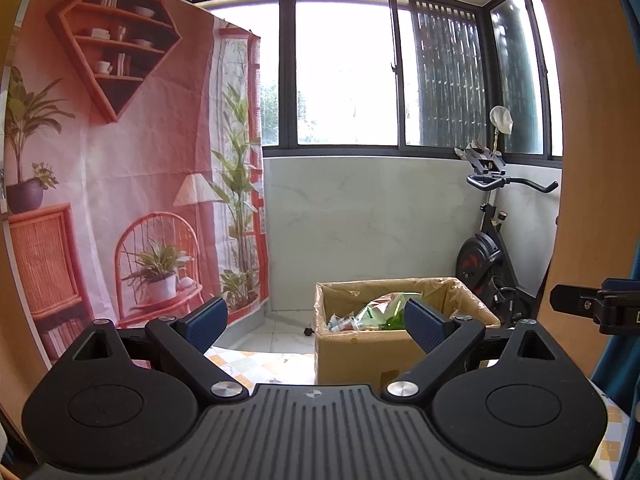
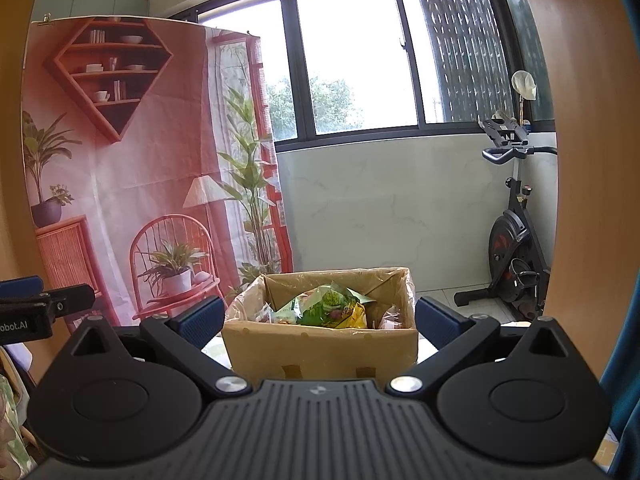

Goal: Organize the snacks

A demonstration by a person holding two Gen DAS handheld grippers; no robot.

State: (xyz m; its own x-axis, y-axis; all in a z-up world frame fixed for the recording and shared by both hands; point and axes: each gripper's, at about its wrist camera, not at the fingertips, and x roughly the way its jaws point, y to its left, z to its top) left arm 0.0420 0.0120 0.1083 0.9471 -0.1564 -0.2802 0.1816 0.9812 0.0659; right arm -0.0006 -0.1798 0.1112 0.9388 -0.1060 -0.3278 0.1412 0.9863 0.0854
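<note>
An open cardboard box [image 1: 360, 354] lined with clear plastic stands on a checked tablecloth and holds several snack packets [image 1: 380, 314]. In the right wrist view the box [image 2: 320, 350] sits straight ahead, with a green and yellow snack bag [image 2: 332, 308] on top of the pile. My left gripper [image 1: 316, 322] is open and empty, short of the box and a little left of it. My right gripper [image 2: 320, 318] is open and empty, its blue pads [image 2: 202, 318] spread wider than the box front. Each gripper shows at the edge of the other's view.
A pink printed backdrop [image 1: 120, 160] hangs at the left. An exercise bike [image 1: 492, 248] stands at the right by the window wall. A wooden panel [image 1: 592, 160] and a blue curtain [image 2: 628, 320] close in the right side. The checked tablecloth [image 1: 260, 364] lies under the box.
</note>
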